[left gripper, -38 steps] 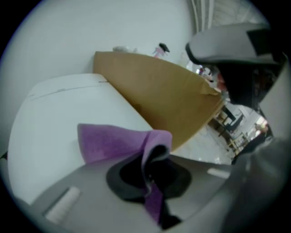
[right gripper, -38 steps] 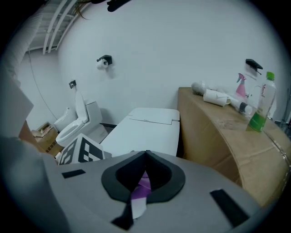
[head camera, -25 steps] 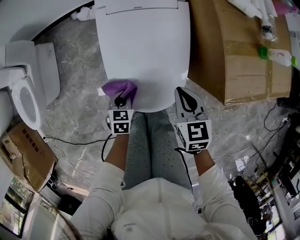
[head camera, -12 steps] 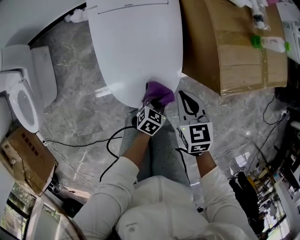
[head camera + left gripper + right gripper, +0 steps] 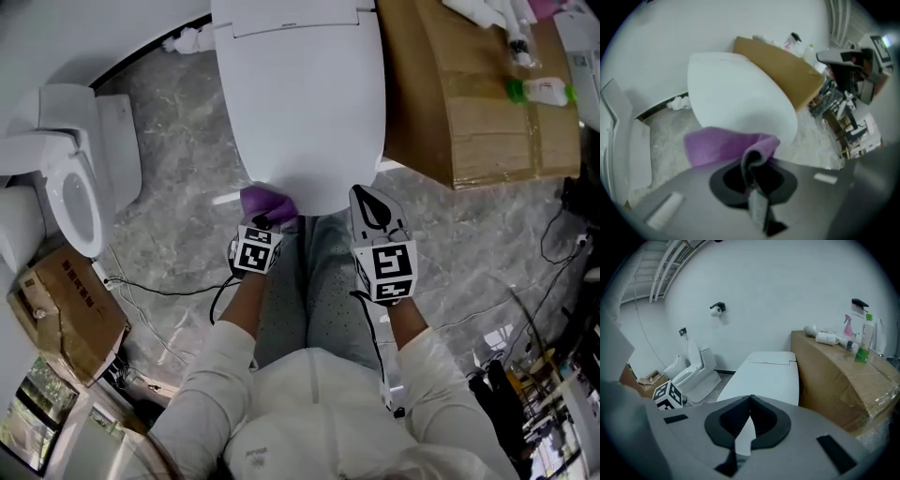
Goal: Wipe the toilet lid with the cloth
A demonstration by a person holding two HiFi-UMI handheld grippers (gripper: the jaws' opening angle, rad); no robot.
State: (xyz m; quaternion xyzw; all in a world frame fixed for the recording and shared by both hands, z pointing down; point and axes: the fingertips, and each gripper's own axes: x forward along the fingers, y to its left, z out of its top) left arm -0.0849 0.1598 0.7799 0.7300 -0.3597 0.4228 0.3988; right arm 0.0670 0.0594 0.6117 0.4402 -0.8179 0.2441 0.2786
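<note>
The white toilet lid is closed and fills the top middle of the head view. A purple cloth lies against its front rim, left of centre. My left gripper is shut on the cloth, a fold of which is pinched between the jaws while the rest drapes toward the lid. My right gripper hovers at the lid's front right corner, shut and empty. In its own view the jaws meet in front of the lid.
A big cardboard box stands right of the toilet, with bottles on top. A second toilet with an open seat is at the left, a small carton below it. Cables run over the marble floor.
The left gripper carried the cloth along the lid's front rim to the right, then back to the left. The right gripper stayed shut beside the front right corner.
</note>
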